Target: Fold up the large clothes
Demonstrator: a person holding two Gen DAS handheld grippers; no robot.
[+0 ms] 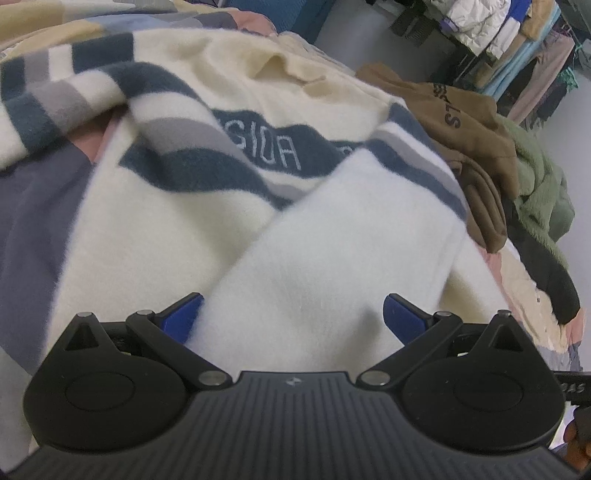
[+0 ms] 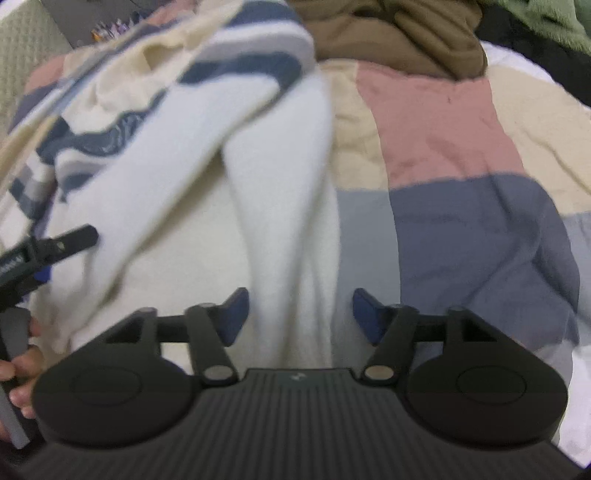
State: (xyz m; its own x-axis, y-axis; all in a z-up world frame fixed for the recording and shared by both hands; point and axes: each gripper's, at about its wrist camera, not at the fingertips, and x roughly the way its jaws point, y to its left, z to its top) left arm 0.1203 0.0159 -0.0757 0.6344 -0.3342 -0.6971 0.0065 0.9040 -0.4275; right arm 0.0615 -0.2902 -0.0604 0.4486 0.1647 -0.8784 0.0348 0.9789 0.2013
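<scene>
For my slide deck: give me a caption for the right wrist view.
Open right gripper poised over a folded cream sweater sleeve on a patchwork quilt.

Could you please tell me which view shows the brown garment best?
The left wrist view: the brown garment lies in full with its black lettering visible. The right wrist view catches only its lower part at the top edge.

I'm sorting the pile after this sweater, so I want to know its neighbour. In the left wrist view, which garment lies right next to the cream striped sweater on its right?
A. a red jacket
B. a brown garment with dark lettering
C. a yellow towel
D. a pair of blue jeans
B: a brown garment with dark lettering lies against the right edge of the cream striped sweater, with a green fleece beyond it.
</scene>
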